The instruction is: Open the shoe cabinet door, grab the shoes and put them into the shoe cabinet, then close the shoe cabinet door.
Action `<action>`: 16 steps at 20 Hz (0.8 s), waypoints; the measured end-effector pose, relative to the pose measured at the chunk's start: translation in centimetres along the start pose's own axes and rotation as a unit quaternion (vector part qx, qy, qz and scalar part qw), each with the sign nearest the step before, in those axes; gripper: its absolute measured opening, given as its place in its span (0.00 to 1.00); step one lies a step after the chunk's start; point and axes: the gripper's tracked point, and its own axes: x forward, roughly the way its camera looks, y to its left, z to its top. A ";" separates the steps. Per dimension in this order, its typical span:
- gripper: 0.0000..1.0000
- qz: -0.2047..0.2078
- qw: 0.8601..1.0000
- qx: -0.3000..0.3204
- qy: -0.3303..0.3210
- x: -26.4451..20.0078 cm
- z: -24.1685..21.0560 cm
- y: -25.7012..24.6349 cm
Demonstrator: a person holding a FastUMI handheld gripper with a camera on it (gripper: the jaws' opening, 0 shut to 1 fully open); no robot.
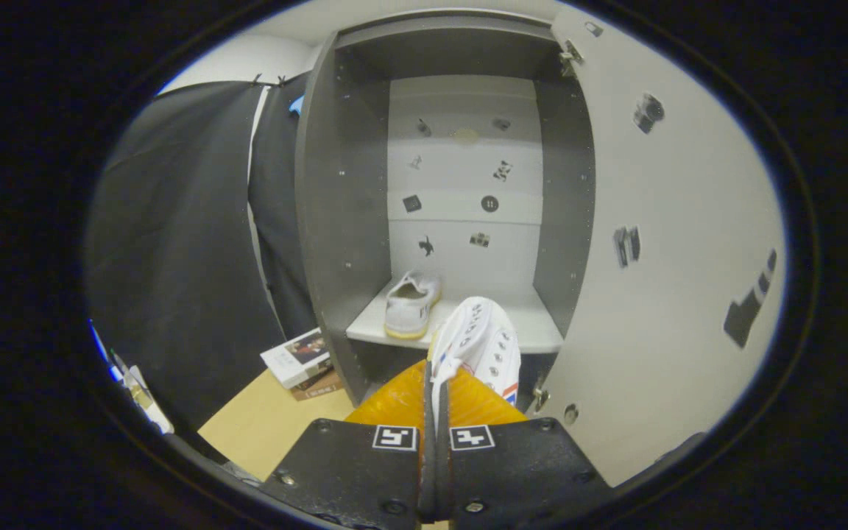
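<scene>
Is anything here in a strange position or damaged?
Nothing looks damaged. The tongs are shut on the second shoe, hanging toe-down. The first shoe sits angled on the cabinet shelf, door open.

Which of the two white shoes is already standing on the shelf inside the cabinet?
The white low sneaker near the cabinet's left wall stands on the shelf. The other white lace-up shoe is pinched in the gripper.

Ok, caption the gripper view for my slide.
Claw shut on second shoe, approaching open cabinet where first shoe sits.
</scene>
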 end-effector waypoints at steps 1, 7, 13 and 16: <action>0.03 -0.002 1.000 -0.006 -0.005 0.9 1.3 -0.1; 0.03 -0.034 0.999 -0.028 -0.025 8.6 6.8 -2.5; 0.03 -0.059 0.997 -0.055 -0.013 18.1 6.9 -4.4; 0.03 -0.053 0.997 -0.059 0.004 22.1 5.3 -5.2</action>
